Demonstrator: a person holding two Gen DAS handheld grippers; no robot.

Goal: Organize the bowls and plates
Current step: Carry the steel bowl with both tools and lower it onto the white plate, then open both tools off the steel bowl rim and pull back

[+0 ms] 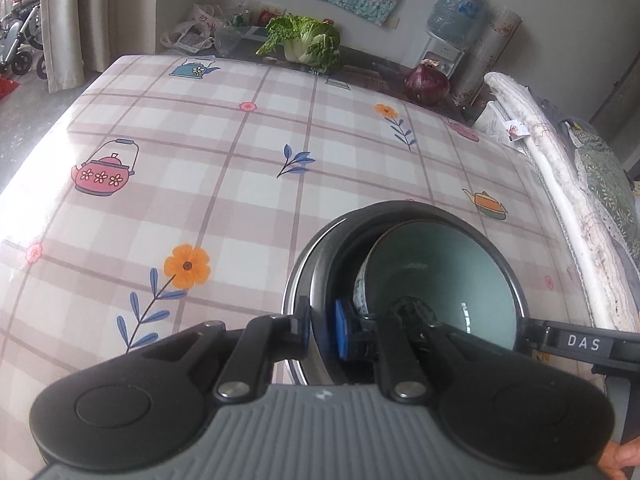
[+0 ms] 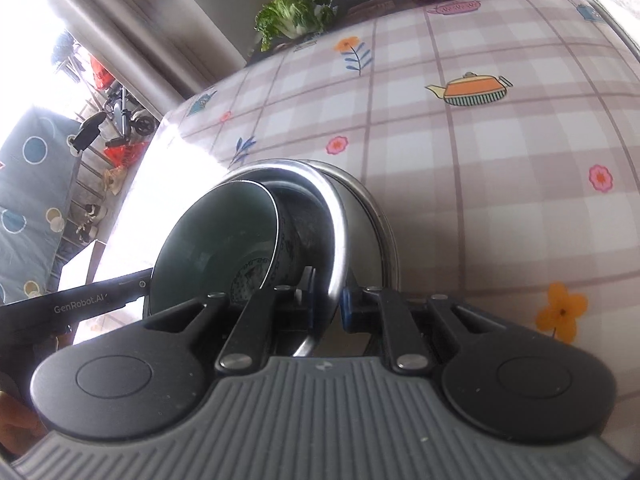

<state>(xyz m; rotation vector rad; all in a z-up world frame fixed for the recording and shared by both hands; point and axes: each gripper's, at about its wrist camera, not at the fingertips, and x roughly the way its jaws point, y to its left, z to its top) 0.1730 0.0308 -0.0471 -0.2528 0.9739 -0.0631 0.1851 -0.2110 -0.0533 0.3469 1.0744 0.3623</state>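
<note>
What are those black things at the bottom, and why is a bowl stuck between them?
They are grabbing tools a person holds, one in each hand, each with a camera looking along its two fingers. One picture comes from the left gripper, the other from the right gripper. Both are shut on the rim of the same steel bowl, on opposite sides, so together they carry it. A green bowl sits tilted inside it. Below is a checked tablecloth printed with teapots and flowers. At the far end lie a cabbage and a purple onion.
</note>
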